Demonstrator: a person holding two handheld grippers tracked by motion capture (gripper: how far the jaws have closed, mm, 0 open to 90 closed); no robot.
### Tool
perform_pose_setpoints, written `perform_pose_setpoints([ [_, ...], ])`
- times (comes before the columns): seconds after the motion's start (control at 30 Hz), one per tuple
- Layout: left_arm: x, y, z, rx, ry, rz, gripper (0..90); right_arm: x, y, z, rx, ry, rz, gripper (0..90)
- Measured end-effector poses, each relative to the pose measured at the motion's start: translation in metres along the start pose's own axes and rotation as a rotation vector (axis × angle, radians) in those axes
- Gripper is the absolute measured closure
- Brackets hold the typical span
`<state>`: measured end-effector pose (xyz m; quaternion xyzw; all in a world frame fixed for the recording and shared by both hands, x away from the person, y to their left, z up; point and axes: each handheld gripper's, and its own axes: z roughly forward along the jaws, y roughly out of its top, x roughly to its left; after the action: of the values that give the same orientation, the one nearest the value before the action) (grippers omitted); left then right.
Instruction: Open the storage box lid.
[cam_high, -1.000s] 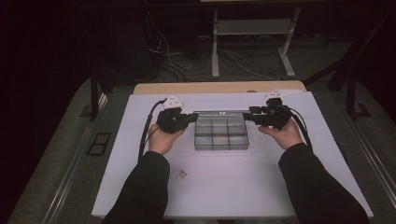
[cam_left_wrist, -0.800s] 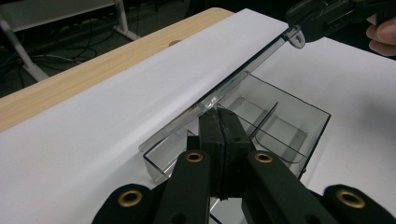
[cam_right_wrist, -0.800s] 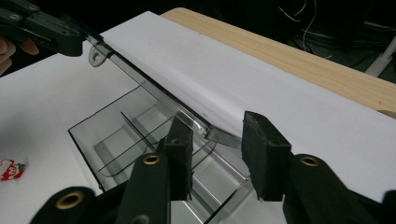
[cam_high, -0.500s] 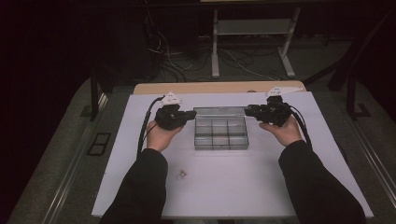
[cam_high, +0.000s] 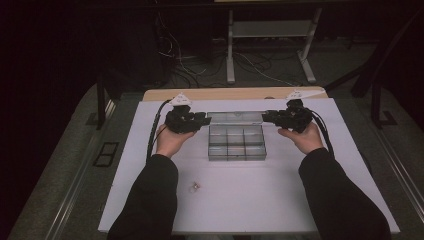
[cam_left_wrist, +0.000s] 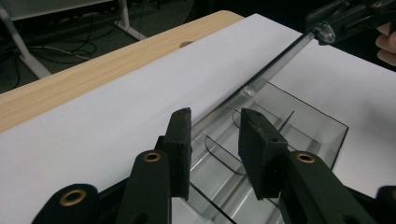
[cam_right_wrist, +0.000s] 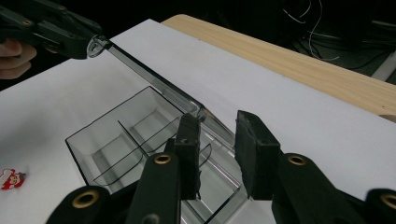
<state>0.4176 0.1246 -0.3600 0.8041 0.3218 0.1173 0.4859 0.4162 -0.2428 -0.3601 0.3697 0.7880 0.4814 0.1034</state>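
The left gripper (cam_left_wrist: 212, 149) has flat black rubber-faced jaws that have just been opening; they stand apart, with the edge of the clear lid (cam_left_wrist: 275, 70) between them but no pad pressing on it. The right gripper (cam_right_wrist: 217, 154) has the same blocky black jaws, which have just been closing. In the left gripper view its tips are clamped on the far end of the lid; in its own view the lid's corner lies against the left pad, with a gap on the other side.

The lid (cam_high: 235, 118) is a thin, smooth sheet of see-through plastic, raised along the back edge of the box (cam_high: 236, 143). The box is a shallow, clear plastic rectangle, split by thin walls into a grid of small square compartments. It sits on the table (cam_high: 250, 200) at the middle of the back half, near the back edge.

The table is covered with a matte white sheet; a strip of pale wood (cam_high: 235, 93) shows along its back edge. A tiny red and white trinket (cam_high: 194, 187) lies well apart from the box, toward the front edge, left of centre.
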Motion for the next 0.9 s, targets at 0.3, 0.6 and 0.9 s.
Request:
perform_pose_setpoints([
  [0.3, 0.009, -0.004, 0.010, -0.017, -0.004, -0.005, 66.4, -0.005, 0.001, 0.002, -0.029, 0.010, 0.007, 70.1],
  [0.6, 0.017, -0.009, 0.018, -0.054, -0.012, -0.017, 68.8, -0.012, 0.000, 0.007, -0.054, 0.023, 0.023, 70.0],
  [0.9, 0.019, -0.012, 0.026, -0.055, -0.010, -0.013, 74.2, -0.016, -0.003, 0.012, -0.071, 0.028, 0.030, 69.3],
])
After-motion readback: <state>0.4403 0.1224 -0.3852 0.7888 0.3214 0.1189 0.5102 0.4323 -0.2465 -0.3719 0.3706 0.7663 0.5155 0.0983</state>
